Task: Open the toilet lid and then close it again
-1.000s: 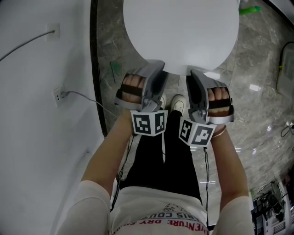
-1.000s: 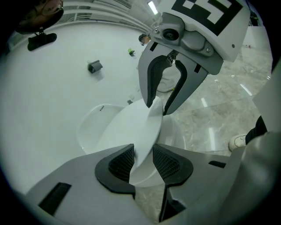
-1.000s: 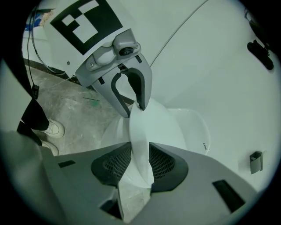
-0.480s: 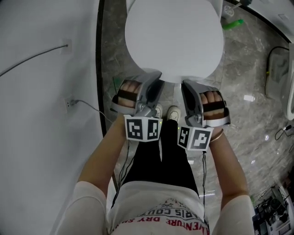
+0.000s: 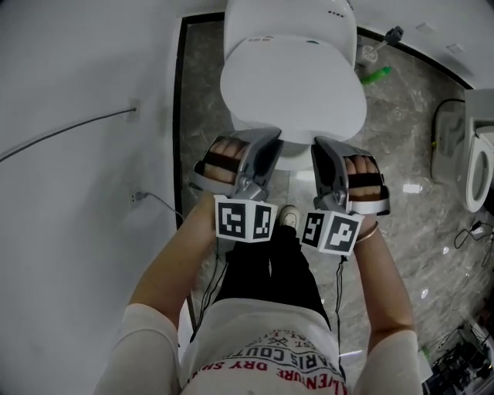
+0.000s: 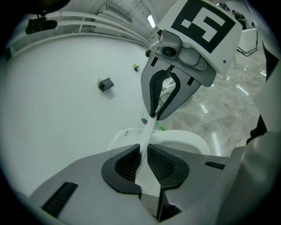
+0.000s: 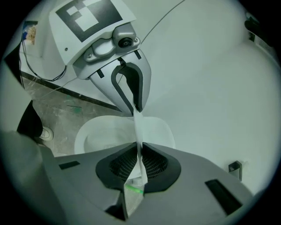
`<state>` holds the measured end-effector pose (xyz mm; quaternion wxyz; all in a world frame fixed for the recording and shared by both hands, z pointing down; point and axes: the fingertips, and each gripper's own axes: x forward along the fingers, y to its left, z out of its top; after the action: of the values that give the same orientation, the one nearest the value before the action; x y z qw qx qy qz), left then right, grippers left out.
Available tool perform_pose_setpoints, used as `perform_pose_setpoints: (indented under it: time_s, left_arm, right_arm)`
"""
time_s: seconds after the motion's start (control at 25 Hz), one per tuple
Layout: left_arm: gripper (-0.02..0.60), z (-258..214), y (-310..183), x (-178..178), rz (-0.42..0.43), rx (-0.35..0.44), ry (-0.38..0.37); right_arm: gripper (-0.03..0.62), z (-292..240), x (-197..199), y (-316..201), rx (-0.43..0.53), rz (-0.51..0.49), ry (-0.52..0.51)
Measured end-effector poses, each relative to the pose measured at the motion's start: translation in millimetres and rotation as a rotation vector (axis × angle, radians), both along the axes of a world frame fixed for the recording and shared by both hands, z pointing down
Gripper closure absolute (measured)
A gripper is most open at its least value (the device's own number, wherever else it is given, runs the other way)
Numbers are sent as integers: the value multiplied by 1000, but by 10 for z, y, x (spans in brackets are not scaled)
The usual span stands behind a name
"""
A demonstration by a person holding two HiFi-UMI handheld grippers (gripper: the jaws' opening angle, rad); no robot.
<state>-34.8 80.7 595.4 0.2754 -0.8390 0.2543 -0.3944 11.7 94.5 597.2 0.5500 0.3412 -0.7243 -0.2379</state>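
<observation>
Both hands have risen since a second ago and carried the front edge of the toilet lid [image 5: 293, 89] up with them, so the tank [image 5: 289, 19] behind it now shows in the head view. Narrowly parted and closing, the left tongs [image 6: 143, 161] have the thin front rim of the lid between their ribbed pads, which lie against it on both sides. The right tongs [image 7: 140, 163] stand at the same narrow gap and pinch the rim just beside the left pair, and each pair shows in the other's view. From either tongs the lid reads as a thin white strip, edge-on. Its front is lifted clear of the seat [image 7: 80, 140] and its far end is at the tank. Under it the bowl [image 7: 109, 139] is open to view and pale inside; what it holds I cannot tell. A small green object [image 5: 376, 75] lies on the grey marbled floor [image 5: 409, 139] to the right of the toilet.
</observation>
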Motion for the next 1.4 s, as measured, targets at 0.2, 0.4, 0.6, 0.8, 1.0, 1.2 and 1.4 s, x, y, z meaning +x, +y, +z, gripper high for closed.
perform_pose_setpoints:
  time_s: [0.2,0.4,0.6,0.8,1.0,1.2,1.4]
  left_arm:
    - [528,-322,-292,0,8,-6,19]
    - [532,-584,-603,107,35,-54,-12]
    - [540,-811,-940,162,48,-65,-39]
    - [540,-1046,-1335,245,51,-88,-43]
    - [529,-1252,-1812,310,-6,-164,31]
    - [532,-1365,-2237,390,-4,-87,-47]
    - [532,-1436,-2602,451,-40,-74,-53]
  right_arm:
    - [559,-324,-4,-302,-16,25,-8]
    - [560,-599,99,-612,-39,13,-26]
    - [562,-846,149,-954,-61,5,-52]
    - [563,-1099,230,-1348,-77,-21,-79]
    - [563,-1289,305,-1804,-70,-56,-101]
    - [563,-1412,376,-2230,-68,-92,-128]
    - [563,-1485,442,-2591,-71,-127,-146]
